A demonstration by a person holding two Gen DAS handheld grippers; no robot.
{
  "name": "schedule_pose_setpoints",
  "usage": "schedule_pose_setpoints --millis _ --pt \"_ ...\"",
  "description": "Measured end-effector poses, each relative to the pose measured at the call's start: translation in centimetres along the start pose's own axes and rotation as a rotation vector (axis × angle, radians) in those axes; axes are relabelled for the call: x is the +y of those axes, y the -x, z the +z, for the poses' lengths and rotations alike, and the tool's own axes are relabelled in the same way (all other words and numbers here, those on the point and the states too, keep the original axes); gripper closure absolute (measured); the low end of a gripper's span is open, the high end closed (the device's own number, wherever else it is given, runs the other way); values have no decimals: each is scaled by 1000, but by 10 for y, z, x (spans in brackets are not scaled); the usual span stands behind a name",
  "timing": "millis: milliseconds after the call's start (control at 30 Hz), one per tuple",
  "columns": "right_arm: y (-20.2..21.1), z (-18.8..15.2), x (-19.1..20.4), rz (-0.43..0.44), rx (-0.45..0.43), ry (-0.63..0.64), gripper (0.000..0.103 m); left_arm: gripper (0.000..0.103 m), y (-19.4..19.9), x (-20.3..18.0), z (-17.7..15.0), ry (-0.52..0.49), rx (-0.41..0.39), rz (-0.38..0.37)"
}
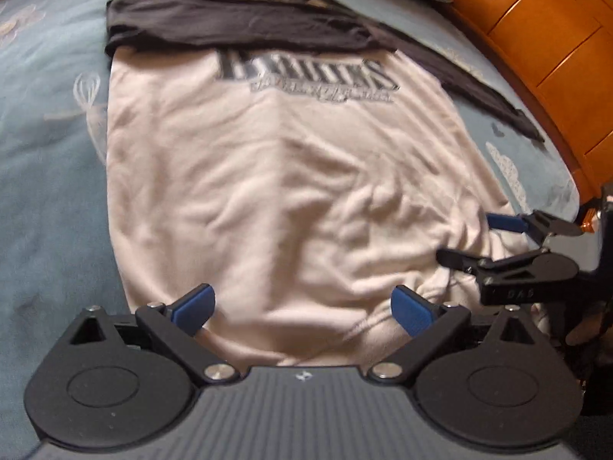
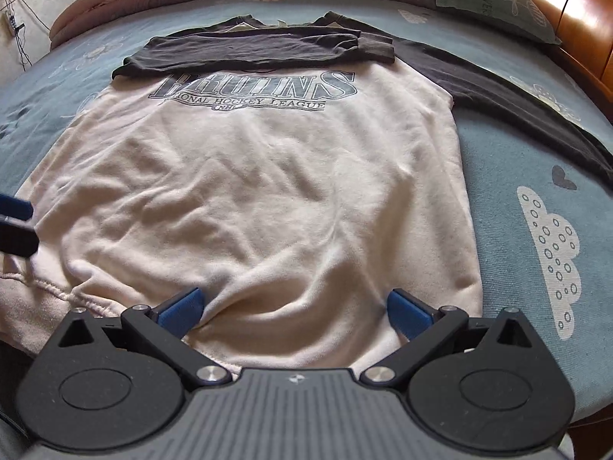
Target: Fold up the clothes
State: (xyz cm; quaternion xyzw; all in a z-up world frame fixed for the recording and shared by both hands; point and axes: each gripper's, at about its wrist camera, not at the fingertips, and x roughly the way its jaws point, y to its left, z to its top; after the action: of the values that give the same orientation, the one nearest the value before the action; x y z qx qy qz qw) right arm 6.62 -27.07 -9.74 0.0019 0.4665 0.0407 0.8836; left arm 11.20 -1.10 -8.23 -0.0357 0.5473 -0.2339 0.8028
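On bed (image 2: 517, 161) | sweatshirt (image 2: 268, 191) print "BRUINS / NATIONAL HOCKEY LEAGUE / NHL" | left tool (image 1: 302, 306), right tool (image 2: 293, 306) spread

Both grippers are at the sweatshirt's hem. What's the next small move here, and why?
Probably lift the right gripper off the hem and take it to the right sleeve. The left sleeve already lies folded across the chest of the sweatshirt, while the right one stretches out over the bed. Both grippers, including the left gripper, are open and hold nothing.
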Motion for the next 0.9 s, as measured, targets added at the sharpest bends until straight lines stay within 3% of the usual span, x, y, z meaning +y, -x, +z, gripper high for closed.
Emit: schedule_pose_setpoints --millis 67,167,400,533,633,767,900 --pt "0 -1 0 -2 -5 3 0 3 6 5 -11 30 -34 -16" --pt "1 -3 0 -6 -13 7 0 3 16 8 -19 63 -13 -20" --pt "1 -5 2 -12 -24 18 0 3 24 -12 -6 -10 -57 -24" --pt "4 -7 1 -5 -14 26 0 3 0 -21 -14 -28 18 -6" --pt "9 -12 0 -1 -2 44 0 1 3 -26 -22 -70 8 -5" --pt "16 -9 -8 51 13 18 0 1 17 -16 -13 -15 -37 -14" --pt "21 6 -29 124 -88 -97 0 1 20 -13 7 -9 -90 30"
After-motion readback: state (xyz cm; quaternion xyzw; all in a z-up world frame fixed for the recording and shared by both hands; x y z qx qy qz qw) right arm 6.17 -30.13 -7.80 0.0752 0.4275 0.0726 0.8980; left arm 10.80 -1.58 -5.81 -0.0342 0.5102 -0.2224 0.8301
